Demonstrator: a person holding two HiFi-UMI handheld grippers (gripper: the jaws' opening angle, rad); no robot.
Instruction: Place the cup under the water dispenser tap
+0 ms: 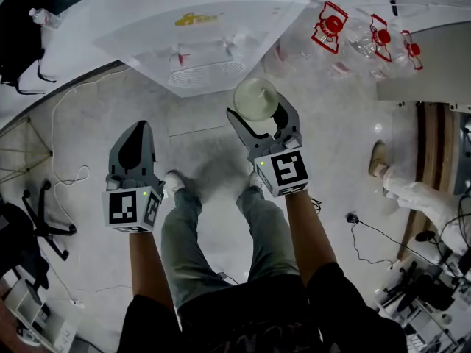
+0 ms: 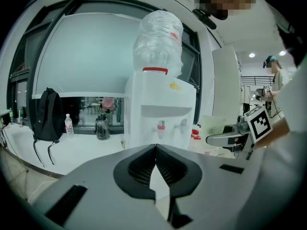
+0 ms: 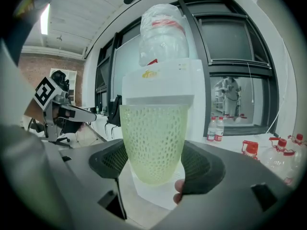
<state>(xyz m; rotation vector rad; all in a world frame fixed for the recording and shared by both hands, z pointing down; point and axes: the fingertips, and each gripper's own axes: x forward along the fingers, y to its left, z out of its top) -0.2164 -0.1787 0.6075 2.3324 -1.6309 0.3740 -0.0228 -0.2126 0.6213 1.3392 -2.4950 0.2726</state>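
Note:
A pale green cup [image 3: 152,143] with a dotted texture stands upright between the jaws of my right gripper [image 3: 156,164], which is shut on it. From the head view the cup [image 1: 255,98] shows its rim, held in the right gripper [image 1: 263,120] just short of the white water dispenser [image 1: 199,31]. The dispenser [image 2: 160,107] carries a clear bottle on top and has a red tap [image 2: 161,126] and a second tap [image 2: 183,123] over its recess. My left gripper [image 1: 135,151] hangs to the left, shut and empty, its jaws meeting at the tips [image 2: 154,150].
Several red-capped water bottles [image 1: 368,39] lie on the floor right of the dispenser. A black backpack [image 2: 47,121] and a small bottle [image 2: 68,126] sit on the white ledge at left. Cables [image 1: 62,175] trail on the floor, with an office chair [image 1: 33,223] nearby.

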